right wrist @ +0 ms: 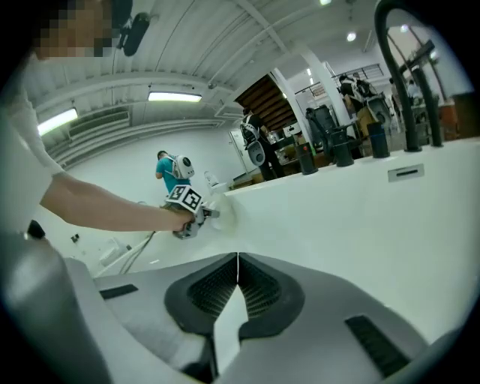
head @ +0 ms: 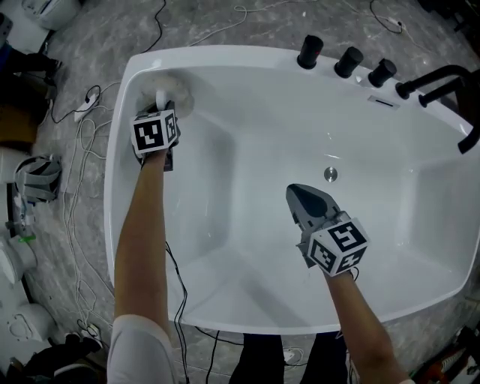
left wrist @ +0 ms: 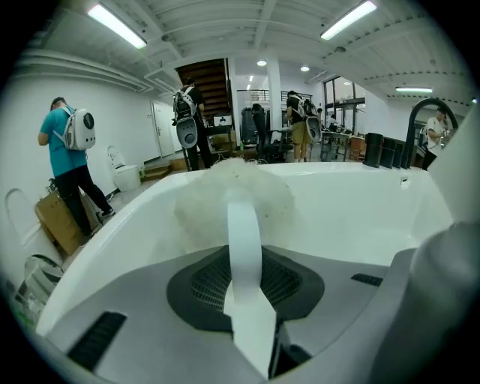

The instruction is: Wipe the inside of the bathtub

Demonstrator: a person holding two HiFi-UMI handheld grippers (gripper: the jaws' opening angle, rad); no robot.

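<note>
Grey marbled floor point(head: 285, 26); person in teal shirt point(left wrist: 64, 146); cardboard box point(left wrist: 58, 223).

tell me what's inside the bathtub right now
Inside the bathtub: a drain, the empty right gripper with jaws together, and a white scrubber held by the left gripper against the far left corner. The surface under the scrubber is covered.

I see a big workshop hall: the bathtub point(head: 225, 56) stands on bare grey floor point(head: 225, 22) among loose cables point(head: 79, 195), with strip lights point(left wrist: 116, 25) at upper left and backpack-wearing people point(left wrist: 66, 150) at left.
</note>
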